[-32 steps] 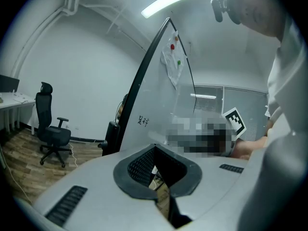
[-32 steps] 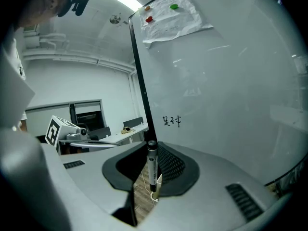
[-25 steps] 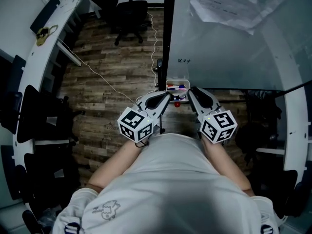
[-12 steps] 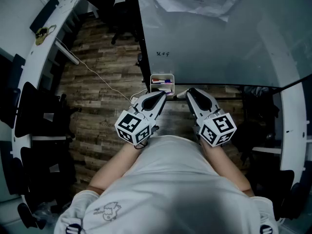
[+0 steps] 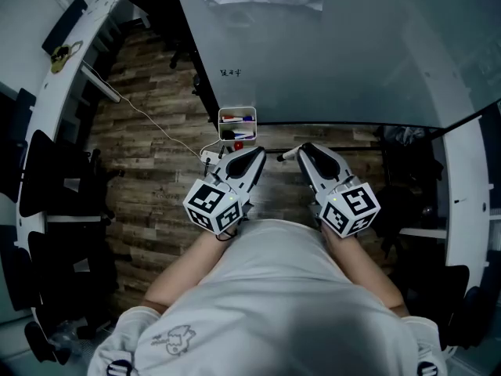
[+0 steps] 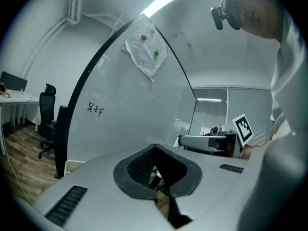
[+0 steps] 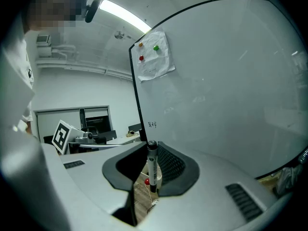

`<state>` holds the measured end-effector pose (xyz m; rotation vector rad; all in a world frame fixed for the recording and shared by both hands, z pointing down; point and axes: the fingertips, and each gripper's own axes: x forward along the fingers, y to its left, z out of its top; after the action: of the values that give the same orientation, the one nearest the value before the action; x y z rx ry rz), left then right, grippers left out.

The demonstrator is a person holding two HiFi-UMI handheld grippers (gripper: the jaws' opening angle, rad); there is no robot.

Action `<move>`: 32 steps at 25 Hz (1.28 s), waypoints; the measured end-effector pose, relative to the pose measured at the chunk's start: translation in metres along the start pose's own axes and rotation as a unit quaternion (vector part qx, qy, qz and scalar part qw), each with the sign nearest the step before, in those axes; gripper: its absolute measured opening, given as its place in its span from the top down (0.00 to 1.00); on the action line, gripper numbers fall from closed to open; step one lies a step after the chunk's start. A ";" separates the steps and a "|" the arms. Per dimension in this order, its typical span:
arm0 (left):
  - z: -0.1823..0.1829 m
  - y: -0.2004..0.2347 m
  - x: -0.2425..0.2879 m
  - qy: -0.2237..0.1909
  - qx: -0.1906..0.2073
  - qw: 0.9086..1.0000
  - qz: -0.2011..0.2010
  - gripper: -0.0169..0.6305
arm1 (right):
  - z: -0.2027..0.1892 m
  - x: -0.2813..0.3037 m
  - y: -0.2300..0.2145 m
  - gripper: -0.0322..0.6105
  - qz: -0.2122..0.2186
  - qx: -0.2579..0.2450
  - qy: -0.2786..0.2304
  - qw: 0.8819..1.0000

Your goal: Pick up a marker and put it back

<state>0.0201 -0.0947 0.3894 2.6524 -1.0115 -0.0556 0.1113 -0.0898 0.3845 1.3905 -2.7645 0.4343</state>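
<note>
Marker [image 7: 152,170] is standing upright between the jaws of the right gripper [image 7: 151,150], which are pressing on its barrel from both sides; its dark cap is pointing up and its lower end is hanging over the wooden floor [image 5: 149,155]. In the head view the right gripper is sitting just in front of the person's white shirt [image 5: 266,288], at the end of a bare forearm, with its marker cube [image 5: 351,206] facing the camera.

Just beside it, the left gripper [image 6: 155,150] is pointing the same way. Its jaws are meeting at the tips and are holding nothing. Its own cube [image 5: 213,204] is tilting slightly toward the left.

Ahead of both grippers, a small white tray [image 5: 221,124] is hanging at the lower left corner of a large whiteboard [image 5: 329,53]. Several pens are lying in the tray, blue and red among them, though their number cannot be told. A small red ball [image 5: 238,146] is showing just below the tray, near the tip of the left gripper.

A short line of handwriting [image 5: 230,73] is showing on the board above the tray. Higher up, a crumpled sheet of paper [image 7: 153,57] is hanging on the board under red and green magnets.

A thin white cable [image 5: 156,128] is trailing across the floor toward the base of the board. A black office chair [image 6: 46,119] is standing beyond the board's left edge.
</note>
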 end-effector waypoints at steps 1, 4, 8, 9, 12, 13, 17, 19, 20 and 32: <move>-0.002 -0.004 0.002 0.001 -0.001 1.000 0.000 0.97 | 0.000 -0.004 -0.002 0.83 0.001 0.000 0.000 1.000; -0.007 -0.013 0.005 0.001 -0.003 1.000 0.001 0.97 | -0.001 -0.012 -0.006 0.83 0.003 -0.001 0.001 1.000; -0.010 -0.018 0.006 0.000 -0.005 1.000 0.004 0.97 | -0.003 -0.017 -0.009 0.83 0.006 -0.005 0.004 1.000; -0.010 -0.018 0.007 -0.002 -0.006 1.000 0.006 0.97 | -0.004 -0.017 -0.009 0.83 0.007 -0.004 0.005 1.000; -0.009 -0.016 0.008 -0.005 -0.006 1.000 0.009 0.97 | -0.005 -0.014 -0.011 0.83 0.010 0.004 0.006 1.000; -0.009 -0.014 0.008 -0.005 -0.007 1.000 0.010 0.97 | -0.005 -0.012 -0.012 0.83 0.010 0.005 0.007 1.000; -0.007 0.000 0.006 -0.004 -0.012 1.000 0.011 0.97 | -0.005 0.002 -0.010 0.83 0.011 0.009 0.010 1.000; -0.006 0.011 0.004 -0.005 -0.015 1.000 0.012 0.97 | -0.004 0.012 -0.008 0.83 0.011 0.010 0.011 1.000; -0.004 0.017 0.002 -0.005 -0.016 1.000 0.013 0.97 | -0.004 0.018 -0.006 0.83 0.012 0.012 0.011 1.000; 0.029 0.090 -0.021 0.004 -0.008 1.000 0.004 0.97 | 0.008 0.095 0.029 0.83 0.010 0.030 0.006 0.999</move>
<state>-0.0577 -0.1518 0.3862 2.6325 -1.0143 -0.0503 0.0319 -0.1497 0.3834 1.3676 -2.7814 0.5300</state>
